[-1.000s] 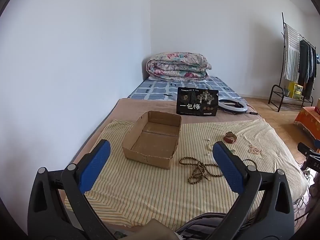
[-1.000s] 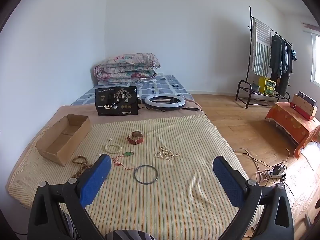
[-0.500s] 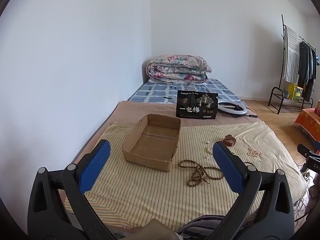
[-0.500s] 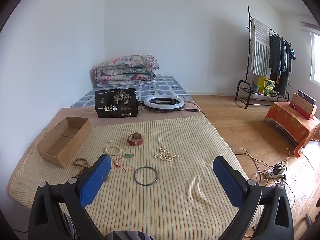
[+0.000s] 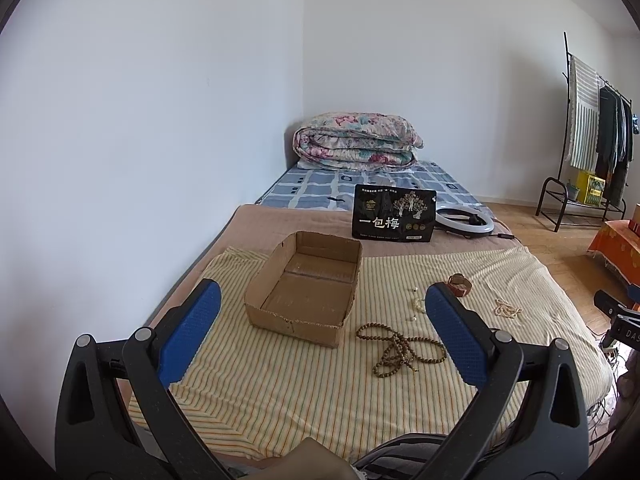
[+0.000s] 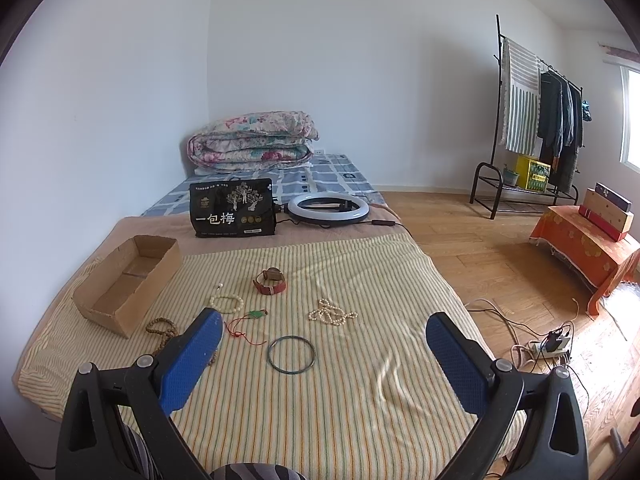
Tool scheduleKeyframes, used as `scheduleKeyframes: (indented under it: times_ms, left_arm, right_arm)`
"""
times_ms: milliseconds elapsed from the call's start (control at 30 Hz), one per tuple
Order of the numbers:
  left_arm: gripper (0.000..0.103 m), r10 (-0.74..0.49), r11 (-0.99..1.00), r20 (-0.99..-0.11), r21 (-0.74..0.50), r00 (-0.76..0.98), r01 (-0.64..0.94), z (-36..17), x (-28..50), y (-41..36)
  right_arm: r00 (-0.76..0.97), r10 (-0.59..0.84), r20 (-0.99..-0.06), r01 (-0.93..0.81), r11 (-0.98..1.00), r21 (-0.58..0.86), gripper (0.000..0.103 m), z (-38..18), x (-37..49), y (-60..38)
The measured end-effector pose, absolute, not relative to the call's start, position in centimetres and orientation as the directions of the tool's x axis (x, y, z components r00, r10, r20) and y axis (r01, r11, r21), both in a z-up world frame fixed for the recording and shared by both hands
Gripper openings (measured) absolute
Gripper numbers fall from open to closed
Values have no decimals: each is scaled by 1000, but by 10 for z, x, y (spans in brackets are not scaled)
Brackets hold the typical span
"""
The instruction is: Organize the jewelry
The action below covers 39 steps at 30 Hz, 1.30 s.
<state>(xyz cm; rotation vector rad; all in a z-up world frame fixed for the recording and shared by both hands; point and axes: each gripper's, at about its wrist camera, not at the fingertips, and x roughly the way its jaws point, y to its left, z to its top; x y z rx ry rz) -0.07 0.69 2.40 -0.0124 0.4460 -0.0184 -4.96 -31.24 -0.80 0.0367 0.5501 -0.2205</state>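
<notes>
We see a shallow, rough-edged cardboard box [image 5: 304,284] on a ribbed, striped yellow cloth [image 6: 360,380]. Just right of it lies a tangled string of brown wooden beads [image 5: 400,346]. Further right lie a cream bead bracelet [image 6: 226,303], a red-strapped watch [image 6: 271,281], a green pendant on red cord [image 6: 248,322], a pearl strand [image 6: 331,313] and a thin dark bangle [image 6: 291,354]. Our left gripper [image 5: 320,334] and right gripper [image 6: 323,360] both hover with blue textured pads wide apart, holding nothing.

White walls [image 6: 360,60], wooden floor [image 6: 480,248]
</notes>
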Motion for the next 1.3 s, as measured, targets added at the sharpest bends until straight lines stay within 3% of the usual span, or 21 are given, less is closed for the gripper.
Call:
scheduleKeyframes:
  times_ms: [1300]
  left_arm:
    - [103,-21,1000,-427,-17,904,15,24,-3,5]
  right_arm:
    - [829,-198,-523,218,976,-25,103,-10,-47,-311]
